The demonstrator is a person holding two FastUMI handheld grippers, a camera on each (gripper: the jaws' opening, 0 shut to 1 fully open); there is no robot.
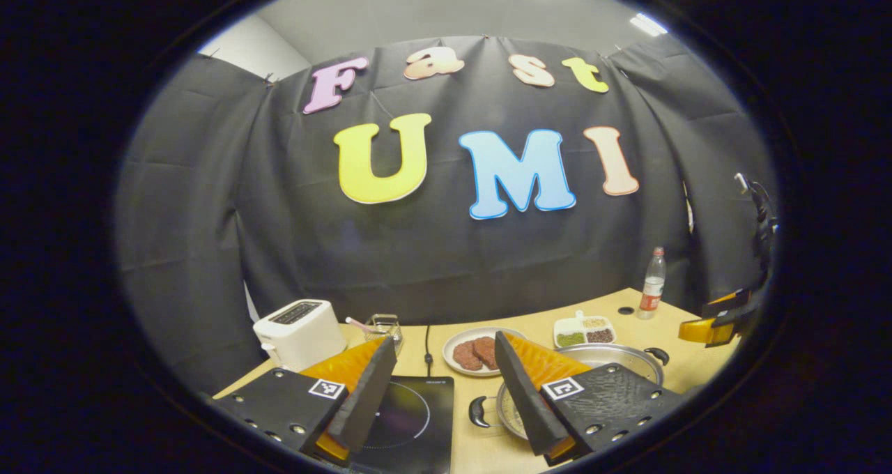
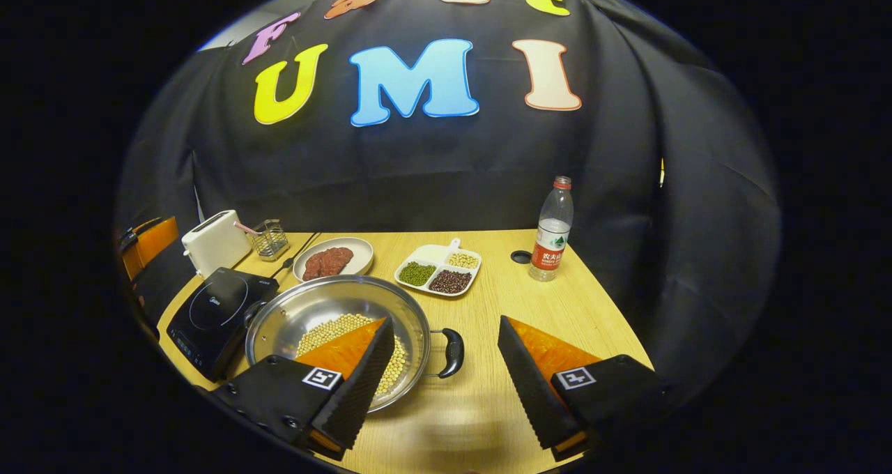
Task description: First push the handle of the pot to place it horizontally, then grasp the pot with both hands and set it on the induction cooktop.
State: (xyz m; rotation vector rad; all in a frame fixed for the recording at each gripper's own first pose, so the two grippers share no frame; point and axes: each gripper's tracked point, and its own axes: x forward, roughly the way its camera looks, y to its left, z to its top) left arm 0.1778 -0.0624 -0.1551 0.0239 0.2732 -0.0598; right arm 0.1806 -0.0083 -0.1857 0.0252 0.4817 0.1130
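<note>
The wide, shallow stainless-steel pot (image 2: 338,320), with a layer of pale yellow beans on its bottom, sits on the table just beside the flat black induction cooktop (image 2: 216,310), its rim close to or touching the cooktop's edge. That placement suits the task: the lift onto the glass need only be short.

The right claw (image 2: 440,380) hangs open above the near side of the pot. Its left finger lies over the beans, its right finger over bare table, and the pot's black loop handle (image 2: 451,352) sits between them, a little ahead of the tips. The handle appears to lie level already, so I judge the push step done or nearly so, with the two-handed grasp not yet begun.

The left claw (image 1: 439,397) is open too, touching nothing. Its left finger hovers above the cooktop (image 1: 411,418) and its right finger above the pot (image 1: 613,357), with the pot's other black handle (image 1: 478,411) just inside the right finger, well placed for a grip from that side.

The light wooden table (image 2: 502,307) also carries, beyond the claws, a white toaster (image 2: 214,240), a small wire basket (image 2: 270,239), a grey plate with red meat patties (image 2: 333,258), a white divided dish of beans (image 2: 439,270) and a clear plastic bottle with a red label (image 2: 552,231). Black cloth walls close the booth behind, under a pale ceiling with strip lights.
</note>
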